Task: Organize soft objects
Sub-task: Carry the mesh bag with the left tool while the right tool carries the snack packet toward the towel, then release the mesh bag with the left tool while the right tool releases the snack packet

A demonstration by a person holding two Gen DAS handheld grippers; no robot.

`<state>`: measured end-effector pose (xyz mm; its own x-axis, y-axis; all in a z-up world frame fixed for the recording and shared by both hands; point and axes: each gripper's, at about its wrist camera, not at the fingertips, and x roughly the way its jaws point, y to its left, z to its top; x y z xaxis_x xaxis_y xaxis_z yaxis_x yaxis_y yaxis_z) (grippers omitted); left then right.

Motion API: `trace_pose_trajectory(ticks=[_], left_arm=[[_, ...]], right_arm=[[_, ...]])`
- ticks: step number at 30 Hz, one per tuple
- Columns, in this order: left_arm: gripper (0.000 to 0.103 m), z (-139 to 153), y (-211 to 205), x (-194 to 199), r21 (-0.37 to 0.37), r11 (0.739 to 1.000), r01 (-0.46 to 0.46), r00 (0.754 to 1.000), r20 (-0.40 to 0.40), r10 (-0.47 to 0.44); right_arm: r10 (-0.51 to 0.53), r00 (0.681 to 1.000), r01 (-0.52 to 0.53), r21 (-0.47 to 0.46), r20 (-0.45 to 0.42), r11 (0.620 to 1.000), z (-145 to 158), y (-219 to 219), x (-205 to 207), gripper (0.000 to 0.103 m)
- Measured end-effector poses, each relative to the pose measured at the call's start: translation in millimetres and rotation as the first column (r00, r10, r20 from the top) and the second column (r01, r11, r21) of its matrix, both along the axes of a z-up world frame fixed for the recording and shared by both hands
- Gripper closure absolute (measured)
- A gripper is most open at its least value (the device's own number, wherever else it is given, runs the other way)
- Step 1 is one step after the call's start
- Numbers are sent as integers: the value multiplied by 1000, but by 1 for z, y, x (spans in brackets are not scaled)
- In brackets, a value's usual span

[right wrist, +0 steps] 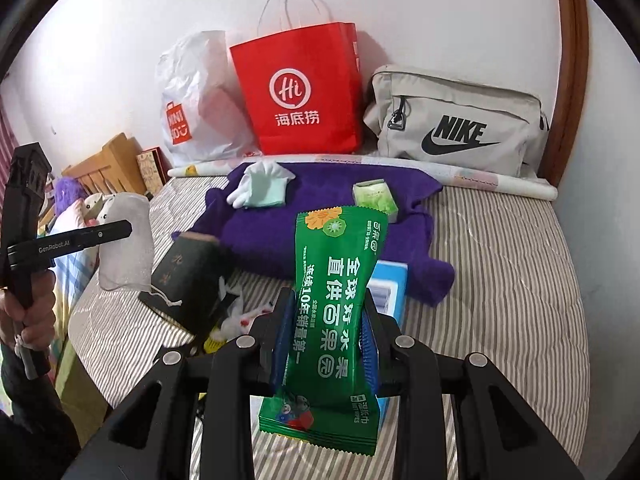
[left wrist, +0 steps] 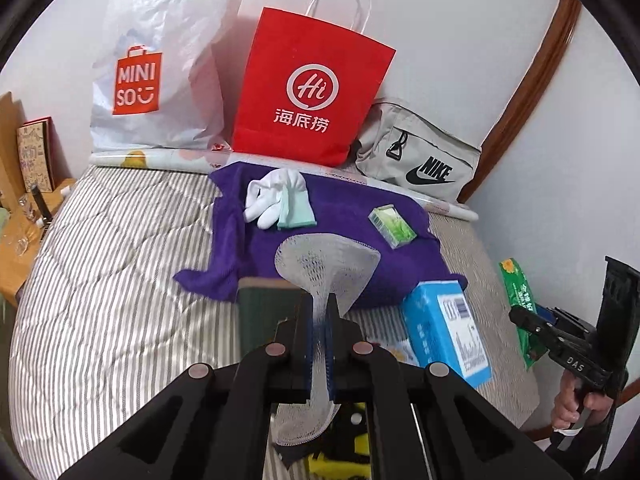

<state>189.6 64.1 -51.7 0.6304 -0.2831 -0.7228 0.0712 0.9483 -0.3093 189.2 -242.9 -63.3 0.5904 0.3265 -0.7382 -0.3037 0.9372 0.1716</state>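
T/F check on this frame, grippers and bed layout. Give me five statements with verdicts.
1. The left gripper is shut on the white mesh pouch. True.
2. The right gripper is empty. False: it grips the green wipes pack.
3. The white socks lie on the purple towel. True.
4. The red paper bag lies flat. False: it stands upright against the wall.
5. The grey Nike bag is right of the red bag. True.

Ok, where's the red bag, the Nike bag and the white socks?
red paper bag (left wrist: pixel 312 92), left wrist view, on its front by the round logo.
grey Nike bag (right wrist: pixel 456 120), right wrist view, on its front above the swoosh.
white socks (left wrist: pixel 266 196), left wrist view, on the bundle's middle.
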Motion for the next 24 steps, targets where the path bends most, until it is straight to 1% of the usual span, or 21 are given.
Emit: trace_pose_trajectory(ticks=[10, 16, 20, 24], left_arm=[[98, -5, 1, 53, -4, 1000, 1, 1000, -15, -1], [98, -18, 3, 85, -9, 1000, -5, 999, -39, 5], [98, -29, 11, 104, -49, 999, -11, 998, -62, 8], [98, -34, 10, 120, -38, 999, -2, 998, -67, -1]], right_arm=[[-45, 999, 45, 12, -3, 999, -2, -3, 49, 72], [-50, 998, 51, 12, -25, 999, -15, -1, 81, 72], [-54, 998, 54, 3, -37, 999, -24, 1, 101, 72], [-56, 997, 56, 3, -54, 998, -34, 3, 122, 72]])
